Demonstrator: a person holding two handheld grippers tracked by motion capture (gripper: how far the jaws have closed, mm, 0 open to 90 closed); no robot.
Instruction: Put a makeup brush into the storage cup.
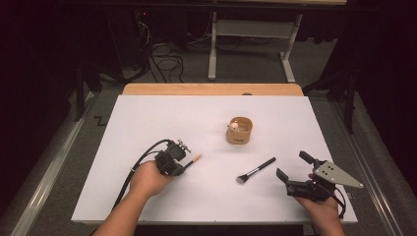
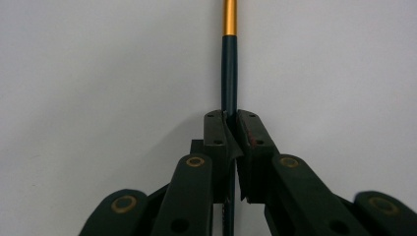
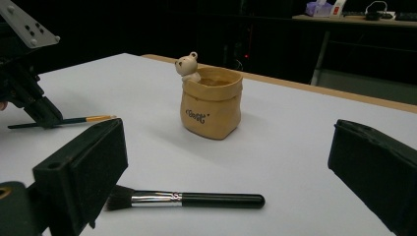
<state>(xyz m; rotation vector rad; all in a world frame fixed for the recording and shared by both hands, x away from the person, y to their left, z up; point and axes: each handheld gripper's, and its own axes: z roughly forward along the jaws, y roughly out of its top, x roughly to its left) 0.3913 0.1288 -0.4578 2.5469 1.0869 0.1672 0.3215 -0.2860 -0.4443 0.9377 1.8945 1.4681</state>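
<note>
While a person's two forearms reach in from the near edge of a white worktop (image 1: 162,113), each hand holds a two-jaw gripper. The left gripper (image 1: 184,166) sits low at the left of the worktop, its jaws closed tight on a thin dark-handled brush (image 2: 229,73) with a gold ferrule. In the left gripper view the handle runs straight up between the two pressed-together jaws. From the high view, the brush's orange-gold tip pokes out to the right of the gripper, just above or on the surface; I cannot tell which.

The right gripper (image 1: 291,167) rests near the right edge, its jaws spread wide apart with nothing between them. Just to its left lies a black-handled makeup brush (image 1: 255,170) with a silver ferrule and dark bristles, flat on the worktop, bristles pointing toward the person.

Farther back, near the middle, stands a small tan sack-shaped pot (image 1: 239,130) with a little bear figure (image 3: 187,66) peeking over its rim. It is well apart from both grippers.
</note>
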